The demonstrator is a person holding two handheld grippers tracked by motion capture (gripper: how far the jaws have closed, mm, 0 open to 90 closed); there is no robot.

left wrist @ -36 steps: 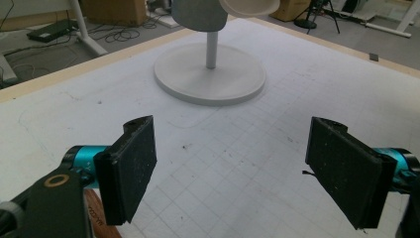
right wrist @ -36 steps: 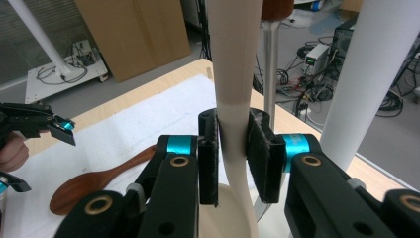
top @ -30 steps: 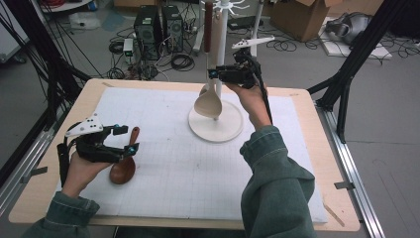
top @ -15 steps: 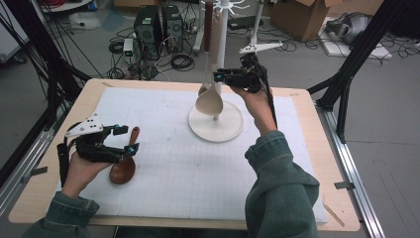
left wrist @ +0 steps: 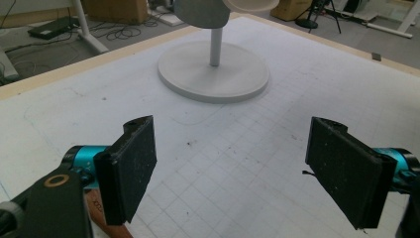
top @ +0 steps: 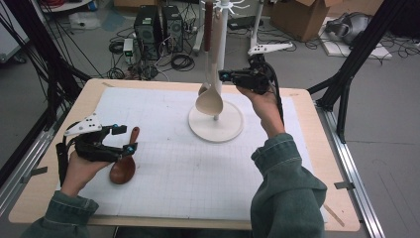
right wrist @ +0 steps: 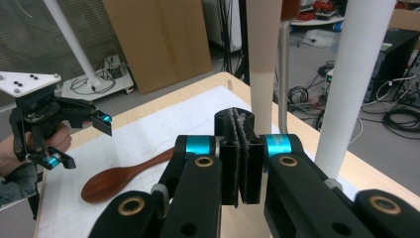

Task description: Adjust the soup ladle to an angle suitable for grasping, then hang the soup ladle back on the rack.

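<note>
1. The right claw (top: 224, 76) is held level above the far part of the desk (top: 297, 148), with the right forearm reaching up and forward from the near edge and the wrist raised.
2. Its jaws have just been closing and now stand pressed together, pad against pad, with nothing between them, as the right gripper view shows (right wrist: 241, 148).
3. The pale wooden spoon (top: 210, 96) hangs bowl-down from the white stand (top: 216, 124), just beyond the right claw's tips. In the right gripper view its handle (right wrist: 262, 64) rises straight behind the closed jaws; whether the tips touch it cannot be told.
4. The stand's pole is to the right of the jaws in the right gripper view (right wrist: 354, 84); its round base sits on the desk below the claw.
5. The left claw (top: 124, 140) rests low over the near left part of the desk, with the left hand (top: 81, 166) wrapped around its body and the forearm lying along the desk edge.
6. Its jaws stand wide apart and hold nothing; the left gripper view shows bare grid mat (left wrist: 223, 163) between the two pads.
7. The dark wooden spoon (top: 125, 163) lies flat on the mat directly under and beside the left claw, bowl toward the person, handle pointing away.
</note>
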